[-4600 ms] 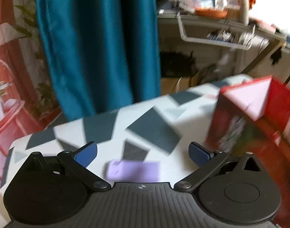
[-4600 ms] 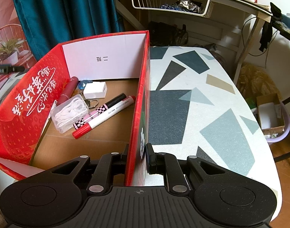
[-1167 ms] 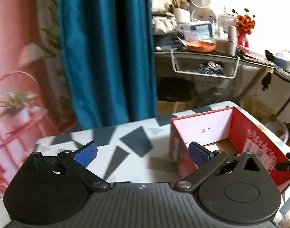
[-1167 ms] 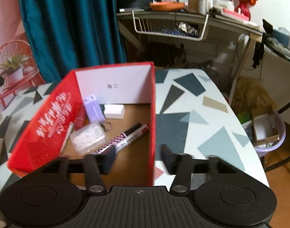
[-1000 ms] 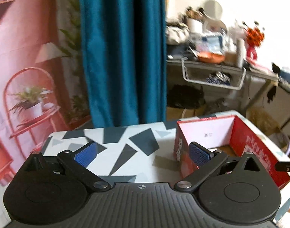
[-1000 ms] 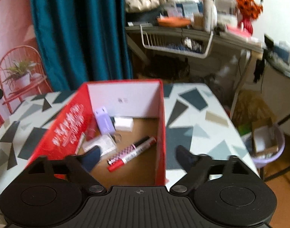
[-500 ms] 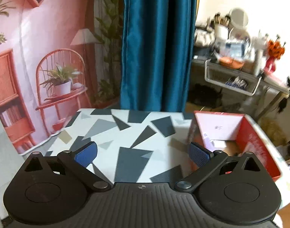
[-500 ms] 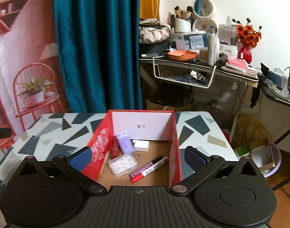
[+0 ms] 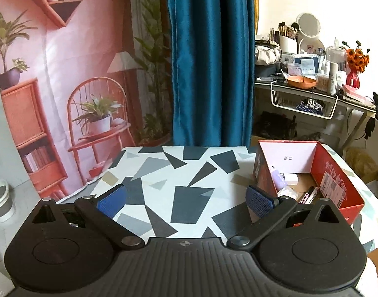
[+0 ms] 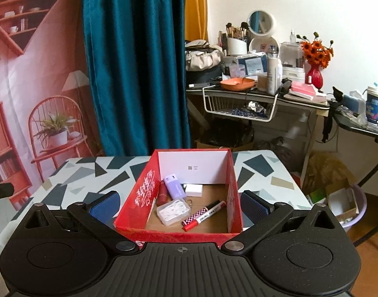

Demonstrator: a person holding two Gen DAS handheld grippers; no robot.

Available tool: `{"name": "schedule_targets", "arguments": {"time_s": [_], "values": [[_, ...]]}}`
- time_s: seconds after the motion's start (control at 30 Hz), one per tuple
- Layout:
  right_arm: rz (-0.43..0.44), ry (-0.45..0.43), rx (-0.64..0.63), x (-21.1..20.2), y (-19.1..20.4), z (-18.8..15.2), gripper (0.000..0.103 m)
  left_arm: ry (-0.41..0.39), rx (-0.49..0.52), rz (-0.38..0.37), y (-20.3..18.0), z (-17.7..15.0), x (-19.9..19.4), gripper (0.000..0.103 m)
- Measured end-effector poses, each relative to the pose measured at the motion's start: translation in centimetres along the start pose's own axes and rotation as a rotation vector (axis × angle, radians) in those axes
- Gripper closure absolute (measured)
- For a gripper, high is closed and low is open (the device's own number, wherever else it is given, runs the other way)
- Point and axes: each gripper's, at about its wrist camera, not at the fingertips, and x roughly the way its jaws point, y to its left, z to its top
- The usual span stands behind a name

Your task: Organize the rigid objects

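A red cardboard box (image 10: 144,199) stands on the patterned table (image 10: 72,180). In it lie a lilac case (image 10: 173,185), a white block (image 10: 194,190), a dark red tube (image 10: 162,195), a clear case of white cable (image 10: 173,211) and two markers (image 10: 204,212). My right gripper (image 10: 180,205) is open and empty, high above and in front of the box. My left gripper (image 9: 185,200) is open and empty, raised over the table, with the box (image 9: 337,185) to its right.
A teal curtain (image 10: 134,61) and a pink printed backdrop (image 9: 65,74) hang behind the table. A cluttered desk (image 10: 258,91) with a wire basket stands at the back right. A lilac tub (image 10: 347,205) with boxes sits on the floor right of the table.
Both grippers have pulled back and up from the table. The right gripper let go of the box wall and opened. The lilac case, earlier on the table, now lies in the box.
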Motion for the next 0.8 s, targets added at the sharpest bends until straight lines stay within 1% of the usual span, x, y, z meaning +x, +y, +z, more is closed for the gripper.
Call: {"name": "schedule_targets", "arguments": {"time_s": [0.07, 0.23, 0.6, 0.67, 0.8], "values": [[-0.002, -0.011, 0.004, -0.4, -0.1, 0.1, 0.000, -0.009, -0.011, -0.007, 0.2, 0.1, -0.2, 0.000], [-0.015, -0.053, -0.009, -1.4, -0.2, 0.2, 0.000, -0.021, -0.004, 0.008, 0.0, 0.2, -0.3, 0.000], [-0.013, -0.066, 0.000, -1.8, -0.2, -0.1, 0.000, -0.041, -0.026, 0.016, 0.7, 0.1, -0.9, 0.000], [-0.010, -0.072, -0.005, -1.9, -0.1, -0.1, 0.000, -0.055, -0.024, 0.007, 0.6, 0.1, -1.2, 0.000], [-0.011, -0.085, -0.024, -2.1, 0.2, -0.1, 0.000, -0.081, -0.019, 0.011, 0.5, 0.1, -1.6, 0.000]]}}
